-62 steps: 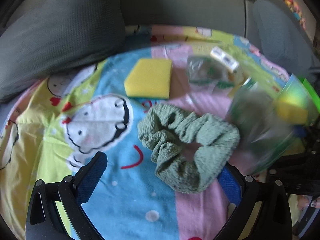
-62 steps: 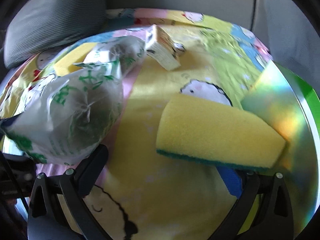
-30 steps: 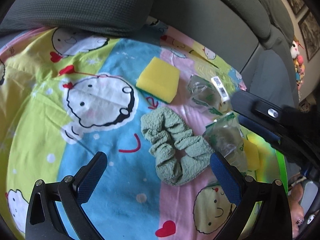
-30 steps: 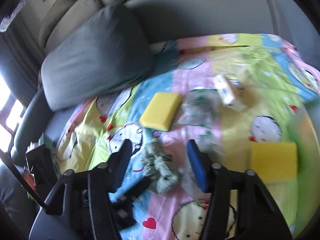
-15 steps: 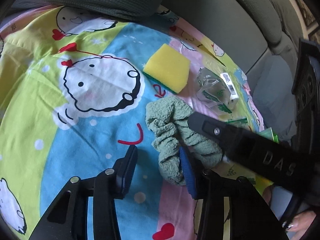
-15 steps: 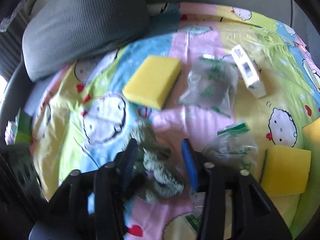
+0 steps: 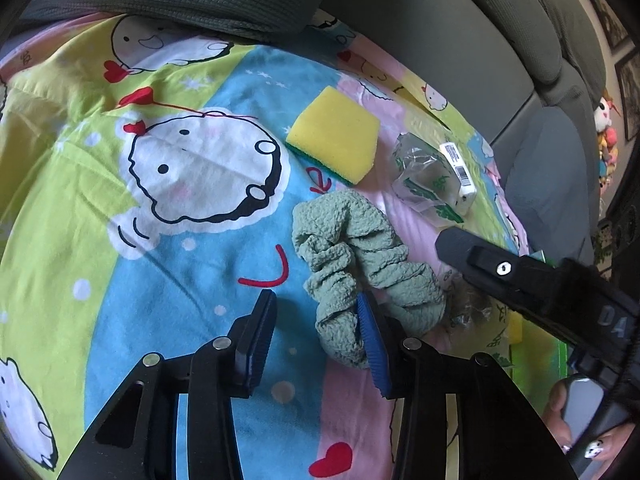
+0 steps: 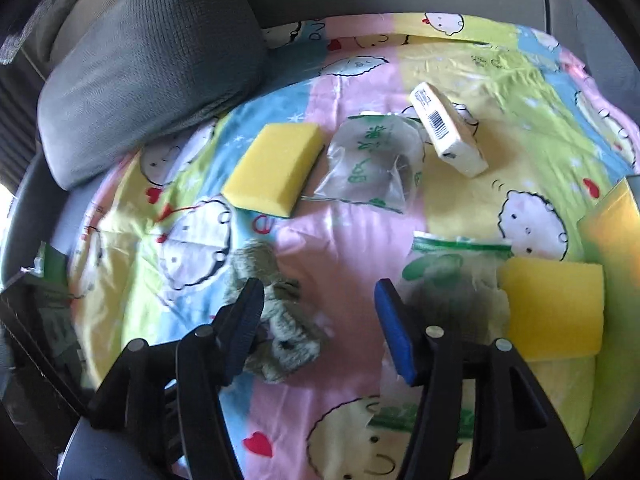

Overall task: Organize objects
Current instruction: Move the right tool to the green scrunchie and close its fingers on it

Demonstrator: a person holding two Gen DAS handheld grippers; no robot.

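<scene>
A green fabric scrunchie (image 7: 352,256) lies on the cartoon-print blanket (image 7: 120,240). My left gripper (image 7: 316,340) is open, narrowed, with its right finger against the scrunchie's near edge. The scrunchie also shows in the right wrist view (image 8: 276,320). My right gripper (image 8: 320,320) is open and empty above the blanket, between the scrunchie and a clear bag with green print (image 8: 452,280). A yellow sponge (image 8: 556,316) lies right of that bag.
A second yellow sponge (image 7: 336,136), another clear printed bag (image 7: 424,180) and a white barcoded box (image 7: 458,172) lie farther back. A grey cushion (image 8: 152,60) and the grey sofa back (image 7: 440,32) border the blanket. A green-edged shiny board (image 8: 616,224) sits at right.
The left gripper has narrowed and come closer to the scrunchie. The right gripper let go of the bag, swung over above the scrunchie, narrowed, and has now widened a little.
</scene>
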